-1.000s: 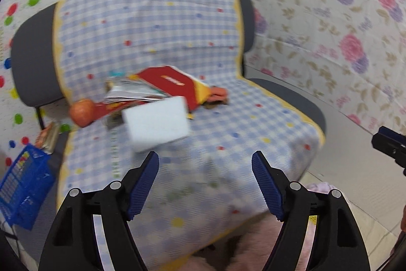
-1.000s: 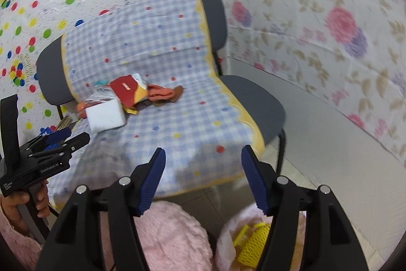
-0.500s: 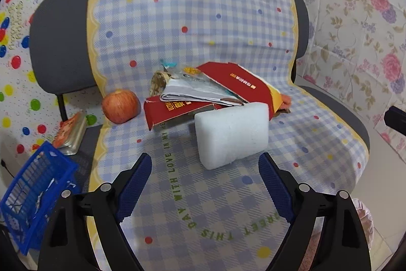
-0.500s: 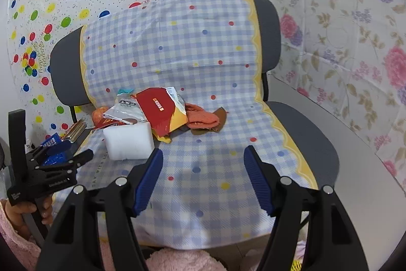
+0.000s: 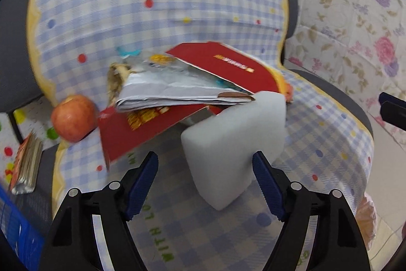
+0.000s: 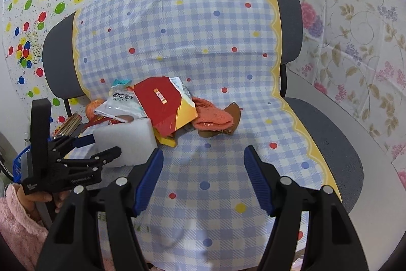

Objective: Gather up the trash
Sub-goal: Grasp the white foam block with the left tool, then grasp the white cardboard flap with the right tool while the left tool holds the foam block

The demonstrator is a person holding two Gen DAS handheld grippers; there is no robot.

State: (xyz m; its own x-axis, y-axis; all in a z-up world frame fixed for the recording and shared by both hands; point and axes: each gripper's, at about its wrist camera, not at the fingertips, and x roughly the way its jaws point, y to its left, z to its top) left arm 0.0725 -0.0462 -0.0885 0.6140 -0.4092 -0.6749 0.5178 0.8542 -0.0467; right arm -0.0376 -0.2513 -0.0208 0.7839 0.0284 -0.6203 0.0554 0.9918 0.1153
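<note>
From the left wrist, a grey chair [image 5: 15, 47] draped in a blue checked cloth [image 5: 162, 6] is filling the frame. The left tool [image 5: 205, 169] is closing, its jaws flanking the white foam block [image 5: 236, 141], the right pad just meeting it. Red packaging [image 5: 228, 65], a silvery wrapper [image 5: 172, 88] and an apple [image 5: 73, 118] are lying behind.

From the right wrist, the right tool [image 6: 203, 177] is hanging released above bare cloth; the trash pile, with an orange rag [image 6: 213, 116], is sitting at the seat's back.

Both wrist views look down at the chair [image 6: 330, 133], left nearer.
</note>
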